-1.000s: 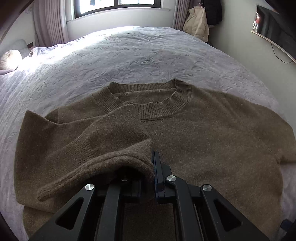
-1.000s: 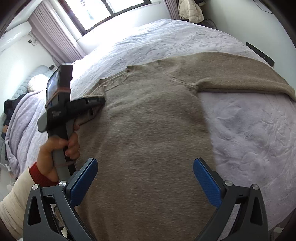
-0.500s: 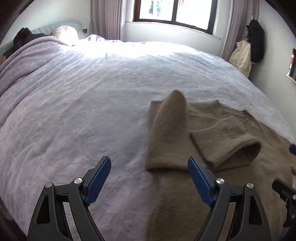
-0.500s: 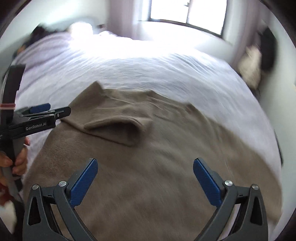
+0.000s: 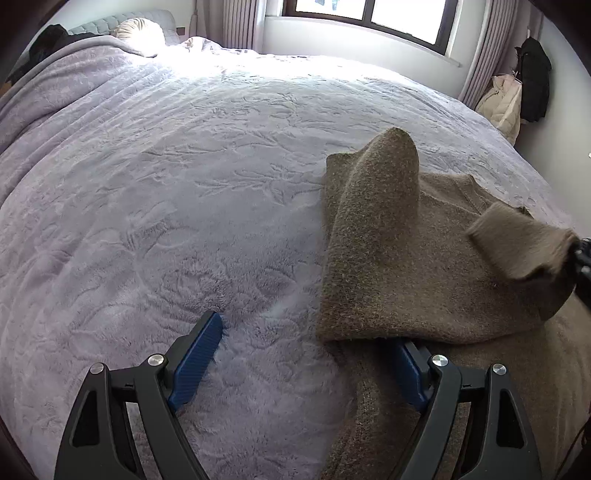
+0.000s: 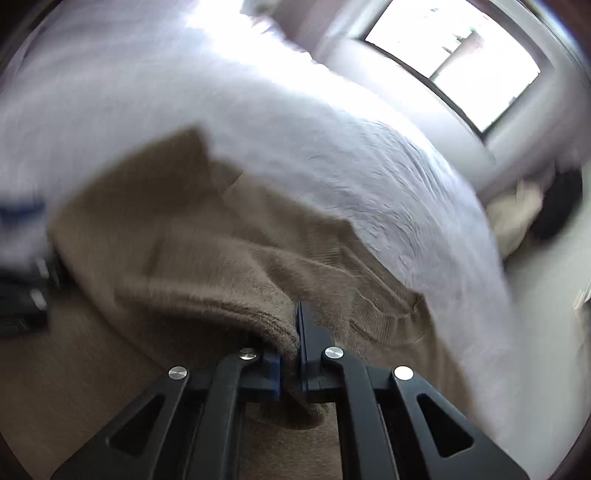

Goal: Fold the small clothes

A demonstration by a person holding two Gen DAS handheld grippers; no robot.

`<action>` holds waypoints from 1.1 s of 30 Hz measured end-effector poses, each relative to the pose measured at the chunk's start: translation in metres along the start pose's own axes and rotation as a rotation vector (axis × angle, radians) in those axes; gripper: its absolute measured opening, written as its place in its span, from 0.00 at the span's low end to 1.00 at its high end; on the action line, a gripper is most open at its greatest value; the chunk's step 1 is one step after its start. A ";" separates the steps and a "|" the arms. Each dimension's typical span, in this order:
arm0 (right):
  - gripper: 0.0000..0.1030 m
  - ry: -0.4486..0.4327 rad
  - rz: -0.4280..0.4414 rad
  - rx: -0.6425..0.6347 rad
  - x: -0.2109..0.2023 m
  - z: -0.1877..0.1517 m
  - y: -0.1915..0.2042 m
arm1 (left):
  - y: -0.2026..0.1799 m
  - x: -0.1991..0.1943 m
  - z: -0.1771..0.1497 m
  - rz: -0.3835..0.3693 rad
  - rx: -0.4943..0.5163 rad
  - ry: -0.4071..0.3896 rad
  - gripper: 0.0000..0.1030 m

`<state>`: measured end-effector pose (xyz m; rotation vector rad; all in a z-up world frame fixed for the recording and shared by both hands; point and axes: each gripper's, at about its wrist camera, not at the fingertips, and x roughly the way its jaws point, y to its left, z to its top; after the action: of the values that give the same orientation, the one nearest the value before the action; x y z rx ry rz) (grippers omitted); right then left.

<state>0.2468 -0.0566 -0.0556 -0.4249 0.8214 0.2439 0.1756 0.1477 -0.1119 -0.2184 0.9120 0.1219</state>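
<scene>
A brown knit sweater (image 5: 406, 266) lies on a lilac bedspread (image 5: 184, 184), its left sleeve folded over the body. My left gripper (image 5: 306, 354) is open at the sweater's left edge, with its right finger (image 5: 406, 373) tucked under the folded sleeve and its left finger on the bedspread. My right gripper (image 6: 295, 354) is shut on the sleeve cuff (image 6: 266, 317) and holds it lifted over the sweater body (image 6: 110, 369). In the left wrist view the cuff (image 5: 517, 247) hangs blurred at the right edge, next to the right gripper.
The bedspread fills most of both views. A pillow (image 5: 140, 31) lies at the bed's head. A window (image 5: 369, 14) and curtains stand behind the bed. Coats (image 5: 517, 92) hang at the far right wall.
My left gripper let go of the sleeve, opened and moved to the sweater's left edge. My right gripper swung over, shut on the sleeve cuff and lifted it.
</scene>
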 end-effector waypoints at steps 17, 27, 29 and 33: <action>0.09 0.042 0.438 1.082 0.035 -0.143 -0.196 | -0.002 0.007 -0.006 0.026 0.008 -0.004 0.88; 0.09 0.052 0.383 1.139 0.015 -0.173 -0.211 | 0.017 -0.002 -0.001 -0.032 -0.062 0.016 0.88; 0.10 0.056 0.379 1.110 0.001 -0.179 -0.211 | 0.020 -0.011 -0.001 -0.032 -0.038 0.022 0.88; 0.22 0.052 0.424 1.058 -0.020 -0.192 -0.198 | 0.030 -0.040 -0.003 -0.047 0.022 -0.014 0.88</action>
<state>0.1811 -0.3209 -0.1028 0.7441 0.9685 0.1573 0.1435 0.1753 -0.0857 -0.2187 0.8934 0.0695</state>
